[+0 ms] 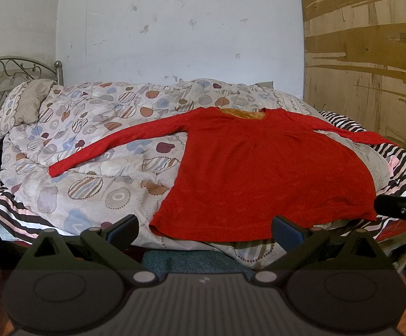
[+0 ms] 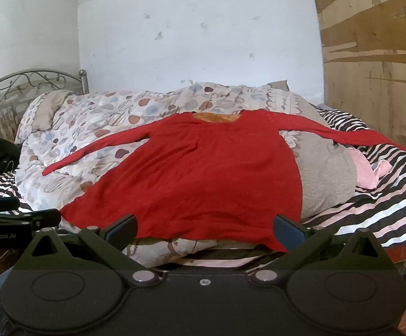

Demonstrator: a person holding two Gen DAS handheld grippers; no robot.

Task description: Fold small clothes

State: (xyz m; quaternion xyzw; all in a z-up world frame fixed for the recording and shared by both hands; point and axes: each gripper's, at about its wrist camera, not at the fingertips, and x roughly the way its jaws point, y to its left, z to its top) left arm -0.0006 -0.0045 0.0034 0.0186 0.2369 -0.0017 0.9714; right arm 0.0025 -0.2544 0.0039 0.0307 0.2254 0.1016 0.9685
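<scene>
Folding step: not started yet, I think; the red long-sleeved knit top [image 1: 261, 173] lies flat with no fold in it
Where the top is: spread out on the puffy quilt with round and heart shapes [image 1: 91, 140], on the bed with the black, white and pink striped sheet [image 1: 4, 204]; its bottom edge is at the near side of the bed
Sleeves: both stretched out wide; the left sleeve [image 1: 113, 145] lies on the quilt, the right sleeve [image 2: 342, 135] reaches over onto the striped sheet
Neck: at the far end, with an orange lining [image 2: 216, 117] showing
Left gripper [image 1: 205, 231]: held just in front of the top's bottom edge, blue-padded fingers wide apart, nothing in them
Right gripper [image 2: 205, 231]: near the bottom right corner of the top, fingers wide apart too, holding nothing
Next move: I think each gripper needs to pinch a sleeve or a side edge and bring it over the middle; the cloth is soft and floppy, so pinch only the top and not the quilt under it
</scene>
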